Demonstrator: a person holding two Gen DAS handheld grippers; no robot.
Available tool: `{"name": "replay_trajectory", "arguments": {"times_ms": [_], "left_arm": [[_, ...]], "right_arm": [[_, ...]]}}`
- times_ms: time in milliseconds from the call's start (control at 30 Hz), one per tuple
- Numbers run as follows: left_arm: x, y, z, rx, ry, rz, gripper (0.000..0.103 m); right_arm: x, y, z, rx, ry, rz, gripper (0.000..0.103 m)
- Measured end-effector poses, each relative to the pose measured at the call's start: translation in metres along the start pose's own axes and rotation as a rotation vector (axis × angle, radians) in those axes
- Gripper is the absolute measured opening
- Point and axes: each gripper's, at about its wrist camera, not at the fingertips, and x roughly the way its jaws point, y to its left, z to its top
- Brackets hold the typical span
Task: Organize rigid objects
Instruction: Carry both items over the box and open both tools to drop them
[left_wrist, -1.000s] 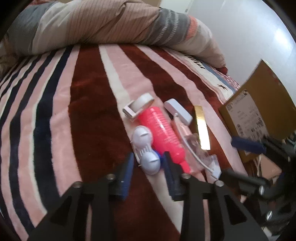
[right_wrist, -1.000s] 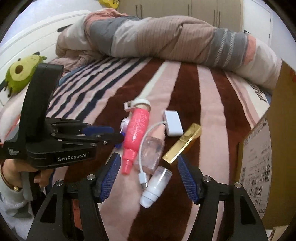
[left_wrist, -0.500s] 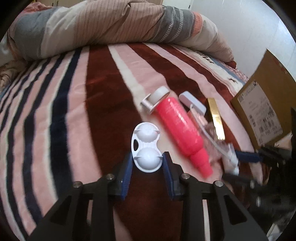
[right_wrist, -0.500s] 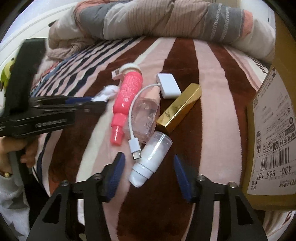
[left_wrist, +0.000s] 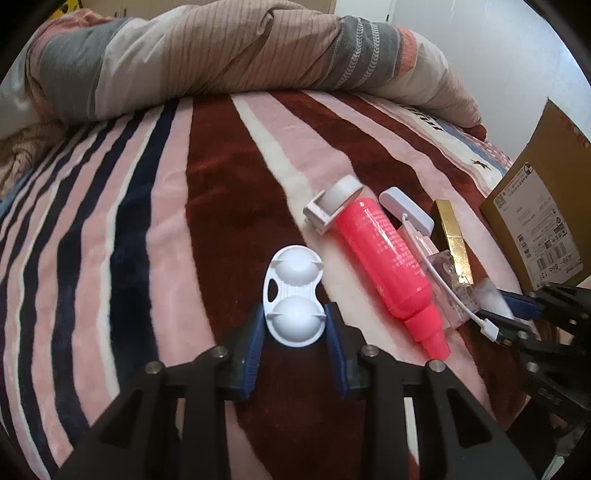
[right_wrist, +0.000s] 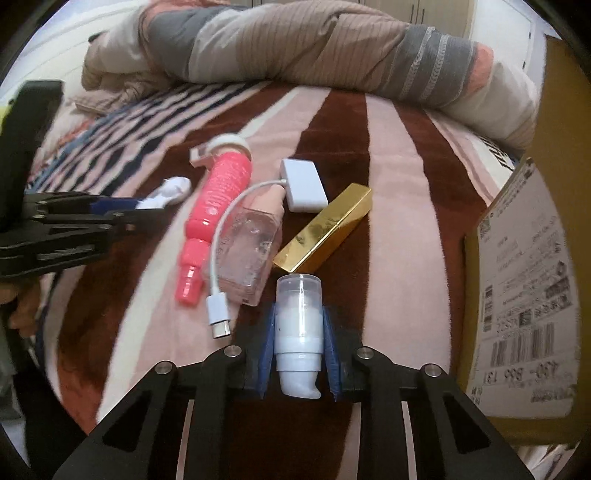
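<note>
My left gripper (left_wrist: 294, 325) is shut on a white two-dome case (left_wrist: 293, 295), lifted a little left of the pile. My right gripper (right_wrist: 299, 332) is shut on a white pump bottle with a clear cap (right_wrist: 298, 325). On the striped blanket lie a pink bottle (right_wrist: 218, 206), a clear bottle (right_wrist: 251, 247), a white adapter with cable (right_wrist: 304, 184) and a gold box (right_wrist: 325, 229). The pink bottle (left_wrist: 384, 258) and gold box (left_wrist: 452, 232) also show in the left wrist view. The left gripper shows in the right wrist view (right_wrist: 144, 206).
A cardboard box (right_wrist: 528, 280) stands at the right edge of the bed, also in the left wrist view (left_wrist: 535, 214). A rolled striped duvet (left_wrist: 221, 59) lies across the back. A white roller part (left_wrist: 332, 203) sits at the pink bottle's base.
My left gripper closed on the white case and drew it left of the pile. My right gripper moved down over the pump bottle and closed on it.
</note>
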Motion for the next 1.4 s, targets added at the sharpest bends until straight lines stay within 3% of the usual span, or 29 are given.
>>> {"name": "replay_trajectory", "arguments": {"times_ms": [200,433,567,700,833,1033,1200,1400], "left_arm": [[-0.033,-0.007,-0.001,0.029,-0.062,0.006,0.029],[-0.106,-0.031,0.014,0.075,-0.187,0.023,0.029],[-0.146,-0.068,0.032,0.150,-0.261,-0.009,0.029],[-0.166,-0.114,0.056,0.219,-0.292,-0.104,0.029],[-0.163,-0.165,0.083,0.280,-0.291,-0.204,0.029],[-0.135,-0.240,0.114,0.383,-0.248,-0.276,0.029],[-0.102,-0.268,0.127,0.421,-0.184,-0.267,0.029],[-0.082,-0.283,0.127,0.443,-0.137,-0.229,0.029]], "right_arm": [[-0.051,0.006,-0.003,-0.027,-0.074,0.069,0.020],[-0.125,-0.002,0.012,-0.046,-0.255,0.097,0.020],[-0.167,-0.030,0.021,-0.023,-0.357,0.081,0.020],[-0.194,-0.066,0.018,0.030,-0.407,0.046,0.020],[-0.207,-0.112,0.011,0.094,-0.407,-0.004,0.020],[-0.192,-0.171,-0.008,0.166,-0.328,-0.090,0.020],[-0.168,-0.199,-0.026,0.190,-0.266,-0.114,0.021],[-0.157,-0.213,-0.033,0.205,-0.280,-0.066,0.025]]}}
